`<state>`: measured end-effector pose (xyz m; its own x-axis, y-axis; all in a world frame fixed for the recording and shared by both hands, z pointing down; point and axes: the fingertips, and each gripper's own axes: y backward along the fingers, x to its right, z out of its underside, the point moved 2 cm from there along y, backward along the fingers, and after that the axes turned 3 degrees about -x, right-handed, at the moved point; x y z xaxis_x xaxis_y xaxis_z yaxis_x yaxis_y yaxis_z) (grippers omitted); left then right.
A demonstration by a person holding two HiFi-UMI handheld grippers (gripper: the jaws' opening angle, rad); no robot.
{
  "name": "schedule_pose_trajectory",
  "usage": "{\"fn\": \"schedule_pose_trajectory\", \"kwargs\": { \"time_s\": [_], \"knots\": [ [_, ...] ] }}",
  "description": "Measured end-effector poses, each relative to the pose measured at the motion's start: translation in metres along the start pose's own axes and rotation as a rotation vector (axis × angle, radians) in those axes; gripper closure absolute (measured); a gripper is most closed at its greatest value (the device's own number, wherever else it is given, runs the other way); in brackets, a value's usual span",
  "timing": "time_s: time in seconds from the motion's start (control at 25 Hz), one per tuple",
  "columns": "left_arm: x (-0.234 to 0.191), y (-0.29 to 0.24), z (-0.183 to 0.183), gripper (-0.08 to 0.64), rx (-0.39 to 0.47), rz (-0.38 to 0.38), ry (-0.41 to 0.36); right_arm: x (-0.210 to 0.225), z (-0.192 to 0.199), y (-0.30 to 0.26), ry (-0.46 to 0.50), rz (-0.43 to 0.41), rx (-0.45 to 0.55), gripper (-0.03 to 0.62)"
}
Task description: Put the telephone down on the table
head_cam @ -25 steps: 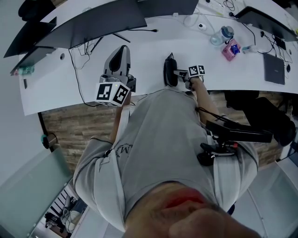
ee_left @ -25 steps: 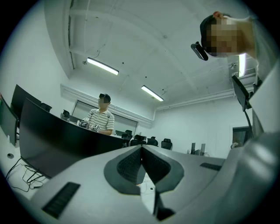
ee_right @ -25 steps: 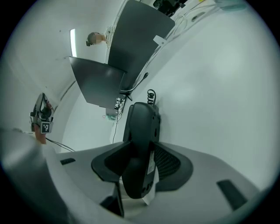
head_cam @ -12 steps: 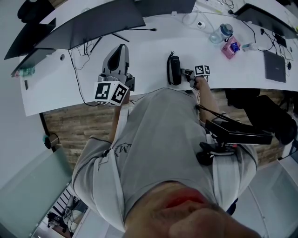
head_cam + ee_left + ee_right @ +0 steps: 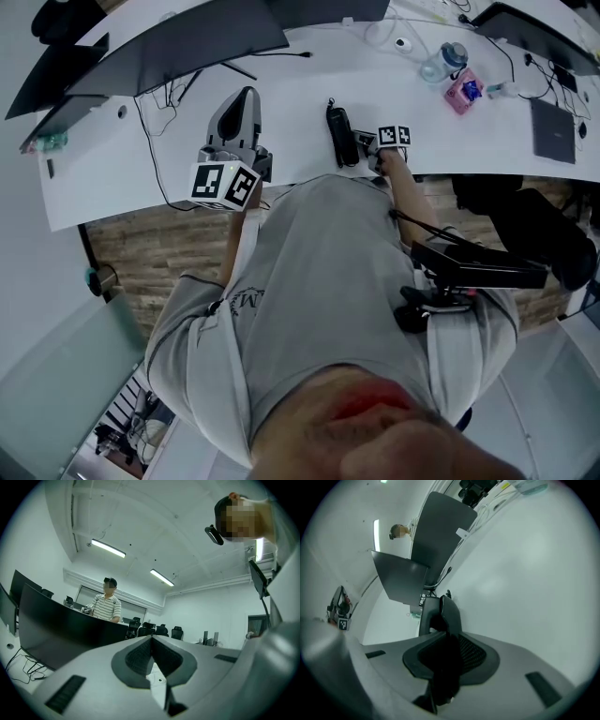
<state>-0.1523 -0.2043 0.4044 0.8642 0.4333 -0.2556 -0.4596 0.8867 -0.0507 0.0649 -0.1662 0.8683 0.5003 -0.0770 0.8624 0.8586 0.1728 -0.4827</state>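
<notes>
Right tongs (image 5: 359, 142), the nearer to the work, have just been closing and clamp the telephone (image 5: 337, 134). It lies immediately left of them at the table (image 5: 487, 141) near edge, long axis running near to far. Left tongs (image 5: 246, 98): together, empty, well left.

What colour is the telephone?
The telephone is black. It shows best in the head view, dark against the white table.

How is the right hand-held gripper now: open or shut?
Shut on the black telephone: the right hand-held gripper has just been closing its jaws, which now clamp the handset's sides.
</notes>
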Motion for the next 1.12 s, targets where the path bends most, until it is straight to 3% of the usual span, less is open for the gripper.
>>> {"fn": "schedule_pose_trajectory", "kwargs": {
  "time_s": [0.12,0.2,0.32,0.4,0.52,0.56,0.64,0.68,0.8,0.96,1.04,1.12],
  "knots": [
    [-0.002,0.004,-0.001,0.551,0.005,-0.016,0.001,-0.001,-0.004,0.004,-0.052,0.023,0.088,0.506],
    [-0.003,0.007,-0.002,0.551,0.008,-0.025,0.002,-0.010,-0.012,0.018,-0.019,0.028,0.148,0.506],
    [-0.007,0.011,0.000,0.551,0.005,-0.038,0.004,-0.047,-0.034,0.036,0.154,0.010,0.198,0.506],
    [-0.009,0.012,0.005,0.551,-0.001,-0.043,0.010,-0.068,-0.039,0.029,0.295,0.027,0.149,0.506],
    [-0.004,0.009,0.009,0.549,-0.010,-0.035,0.016,-0.064,-0.033,0.005,0.435,0.140,0.040,0.491],
    [-0.002,0.008,0.009,0.551,-0.011,-0.029,0.014,-0.060,-0.032,0.001,0.438,0.168,0.027,0.535],
    [0.001,0.007,0.007,0.551,-0.009,-0.022,0.009,-0.055,-0.033,0.002,0.415,0.188,0.022,0.545],
    [0.002,0.008,0.006,0.549,-0.007,-0.023,0.007,-0.054,-0.032,0.003,0.410,0.189,0.013,0.537],
    [0.000,0.010,0.006,0.551,-0.004,-0.034,0.009,-0.058,-0.017,-0.001,0.427,0.168,-0.044,0.433],
    [-0.004,0.011,0.006,0.551,-0.008,-0.046,0.014,-0.049,-0.006,-0.012,0.509,0.261,-0.129,0.432],
    [-0.005,0.009,0.007,0.551,-0.011,-0.046,0.015,-0.045,-0.004,-0.019,0.453,0.209,-0.141,0.439],
    [-0.003,0.008,0.007,0.551,-0.010,-0.041,0.013,-0.047,-0.007,-0.020,0.308,0.058,-0.073,0.475]
  ]
}}
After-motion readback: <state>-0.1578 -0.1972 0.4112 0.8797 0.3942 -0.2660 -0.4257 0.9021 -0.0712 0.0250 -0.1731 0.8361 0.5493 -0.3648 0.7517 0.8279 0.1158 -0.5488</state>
